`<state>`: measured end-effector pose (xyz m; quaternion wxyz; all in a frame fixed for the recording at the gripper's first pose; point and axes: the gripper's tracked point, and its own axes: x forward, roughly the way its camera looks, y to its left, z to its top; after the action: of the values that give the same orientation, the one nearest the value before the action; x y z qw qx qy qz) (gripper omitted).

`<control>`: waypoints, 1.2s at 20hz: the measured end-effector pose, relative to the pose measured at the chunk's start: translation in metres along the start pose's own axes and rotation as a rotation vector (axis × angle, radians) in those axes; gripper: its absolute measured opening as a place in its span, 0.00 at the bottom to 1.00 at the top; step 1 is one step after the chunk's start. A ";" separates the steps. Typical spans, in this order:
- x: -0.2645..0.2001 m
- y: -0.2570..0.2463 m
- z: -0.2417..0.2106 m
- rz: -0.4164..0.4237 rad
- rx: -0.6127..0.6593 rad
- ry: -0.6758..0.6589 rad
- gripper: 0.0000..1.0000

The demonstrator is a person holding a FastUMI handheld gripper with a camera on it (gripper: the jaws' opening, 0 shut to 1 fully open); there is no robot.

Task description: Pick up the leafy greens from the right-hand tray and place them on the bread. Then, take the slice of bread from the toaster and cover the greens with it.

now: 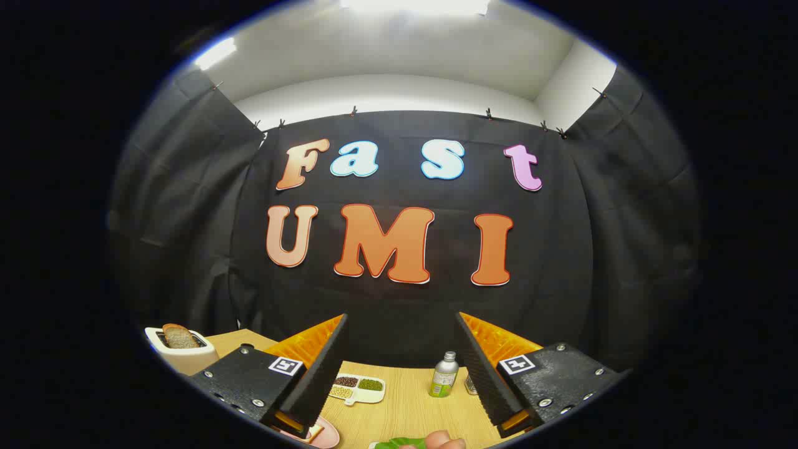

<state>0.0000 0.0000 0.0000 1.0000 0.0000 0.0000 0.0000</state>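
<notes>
Bench (405, 405) carries the toaster (182, 350) off to the left, bread slice (180, 337) upright in its slot, ready to lift. Hand-held gripper (399, 368) spread wide, empty; leafy greens (402, 443) lie just below its fingers, presumably next to be grasped.

Mount: your one camera rides on the gripper (401, 374), looking forward along its two wide-apart fingers.
Facing: roughly level, straight at the booth's back wall (405, 305).
Height: you look from just above the wooden table (405, 405), seeing only a low strip of it.
Nearness: the toaster (181, 349) lies beyond the left finger, the bottle (444, 375) between them.
</notes>
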 end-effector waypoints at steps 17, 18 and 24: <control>-0.004 -0.004 -0.025 0.034 0.020 0.127 0.99; -0.004 -0.003 -0.025 0.042 0.015 0.133 0.99; -0.009 -0.003 -0.034 0.063 0.001 0.206 0.99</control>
<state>-0.0093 -0.0035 -0.0338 0.9942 0.0003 0.1029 0.0315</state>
